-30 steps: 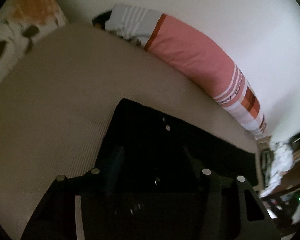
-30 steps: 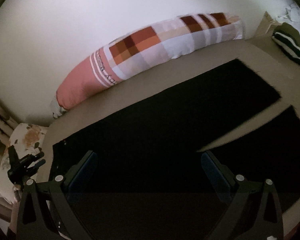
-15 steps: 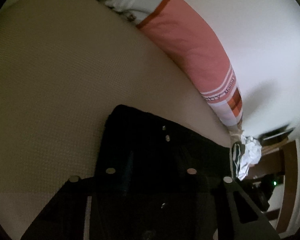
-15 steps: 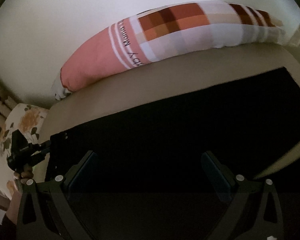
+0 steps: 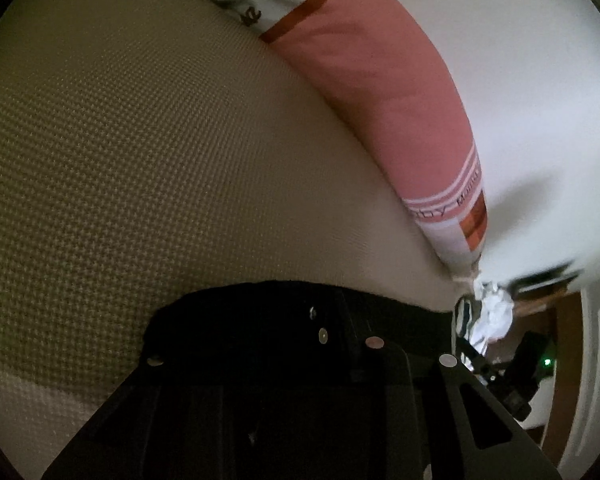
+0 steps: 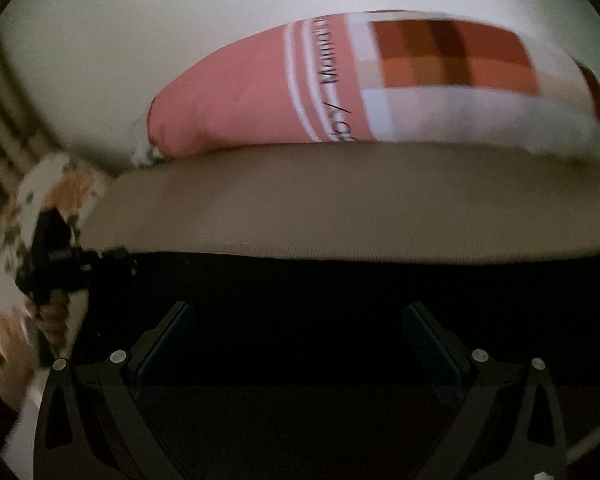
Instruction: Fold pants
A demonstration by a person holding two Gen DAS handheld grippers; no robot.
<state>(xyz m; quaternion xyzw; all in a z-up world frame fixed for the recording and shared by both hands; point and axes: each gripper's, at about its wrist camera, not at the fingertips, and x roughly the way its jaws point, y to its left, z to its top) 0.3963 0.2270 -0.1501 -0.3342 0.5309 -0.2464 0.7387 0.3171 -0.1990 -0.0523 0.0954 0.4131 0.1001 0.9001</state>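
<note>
Black pants (image 6: 340,276) lie flat on the beige bed cover (image 6: 340,200). In the left wrist view their waistband end (image 5: 404,312), with small metal buttons, fills the bottom middle. My left gripper (image 5: 276,320) has its jaws closing, with the waistband edge between its dark fingers and bunched around them. From the right wrist view the left gripper (image 6: 116,258) sits at the pants' left corner, a person's hand (image 6: 52,312) behind it. My right gripper (image 6: 300,320) hangs open low over the middle of the dark cloth, nothing between its blue pads.
A long pink, white and orange-checked pillow (image 6: 340,80) lies along the white wall at the bed's far side. A floral pillow (image 6: 60,188) sits at the left end. A heap of clothes (image 5: 488,312) and wooden furniture stand past the bed's far end.
The left gripper has dropped closer to the waistband and its fingers have narrowed onto it. The right gripper has swung left along the pants; the split legs have left its view.
</note>
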